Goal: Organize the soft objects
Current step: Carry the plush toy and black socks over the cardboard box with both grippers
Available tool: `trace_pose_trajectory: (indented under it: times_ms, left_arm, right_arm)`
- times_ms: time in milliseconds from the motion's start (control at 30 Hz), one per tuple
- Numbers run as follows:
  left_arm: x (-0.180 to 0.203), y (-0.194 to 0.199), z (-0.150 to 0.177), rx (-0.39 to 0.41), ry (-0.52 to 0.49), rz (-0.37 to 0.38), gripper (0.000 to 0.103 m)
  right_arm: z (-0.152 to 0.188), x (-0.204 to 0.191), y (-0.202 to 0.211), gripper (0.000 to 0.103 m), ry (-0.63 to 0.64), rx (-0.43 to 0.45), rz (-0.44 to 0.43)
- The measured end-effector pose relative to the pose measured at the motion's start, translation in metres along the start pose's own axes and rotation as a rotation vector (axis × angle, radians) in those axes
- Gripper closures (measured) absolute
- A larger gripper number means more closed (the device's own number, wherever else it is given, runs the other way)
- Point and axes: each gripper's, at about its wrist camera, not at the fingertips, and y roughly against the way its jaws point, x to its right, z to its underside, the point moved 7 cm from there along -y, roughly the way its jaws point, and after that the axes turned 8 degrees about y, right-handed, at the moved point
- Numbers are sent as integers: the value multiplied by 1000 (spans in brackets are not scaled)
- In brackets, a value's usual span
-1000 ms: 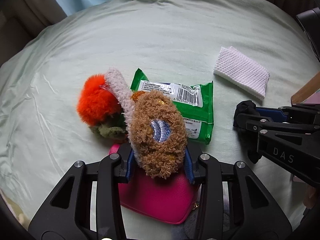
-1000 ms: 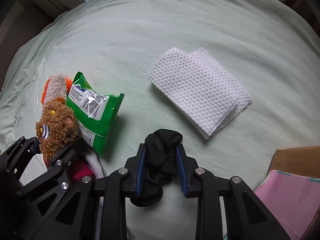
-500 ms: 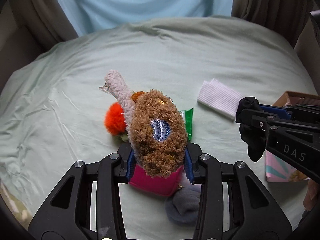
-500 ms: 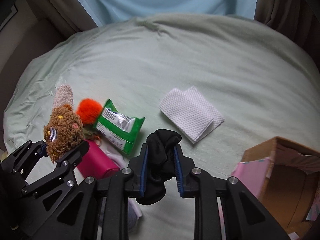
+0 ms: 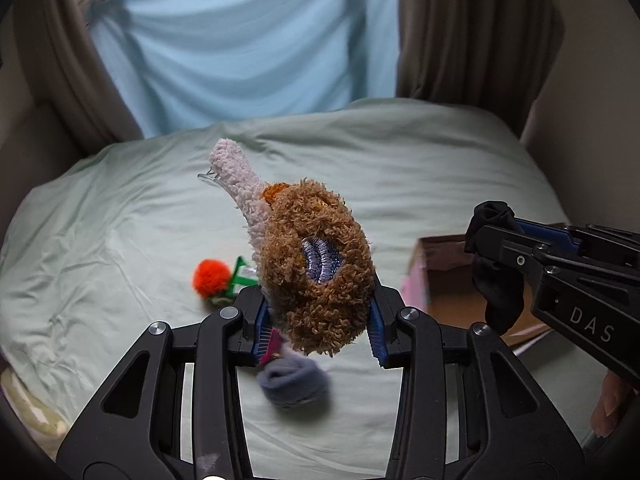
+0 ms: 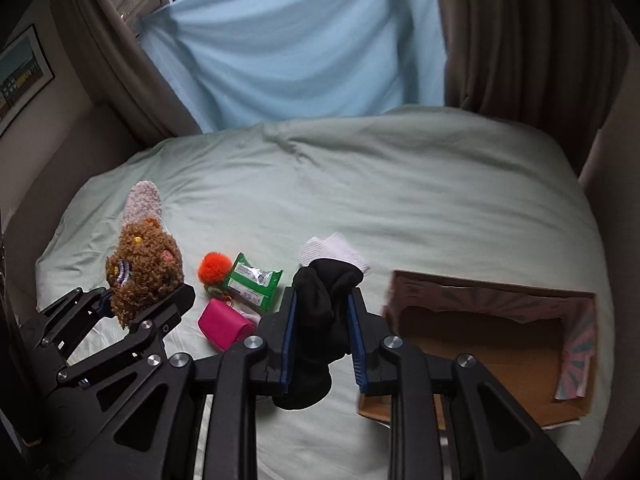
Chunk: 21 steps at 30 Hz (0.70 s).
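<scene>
Left gripper (image 5: 316, 320): fingers pinching the brown plush toy (image 5: 316, 268), lifted above the bed (image 6: 400, 184).
Right gripper (image 6: 322, 336): fingers pinching the black sock (image 6: 320, 304).
Cardboard box (image 6: 492, 344): on the bed, at 3 o'clock of the right gripper.

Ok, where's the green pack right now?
In the right wrist view, the green pack lies on the bed, between the orange pompom and the white cloth.

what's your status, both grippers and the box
Left gripper shut on brown plush toy. Right gripper shut on black sock. Cardboard box open, path unobstructed.
</scene>
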Motion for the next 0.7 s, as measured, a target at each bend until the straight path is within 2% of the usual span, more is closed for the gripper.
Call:
trace_pose_trajectory:
  times_ms: [200, 400, 567, 700]
  left_arm:
    - [67, 22, -7, 6, -28, 92, 68]
    - [129, 12, -7, -48, -59, 174, 68]
    - [173, -16, 10, -137, -88, 212, 68]
    - [194, -48, 34, -255, -66, 218, 68]
  right_arm:
    - [9, 59, 52, 81, -28, 20, 88]
    - [22, 112, 68, 81, -93, -16, 176]
    - [43, 159, 66, 81, -162, -73, 229]
    - [61, 187, 46, 81, -212, -139, 238]
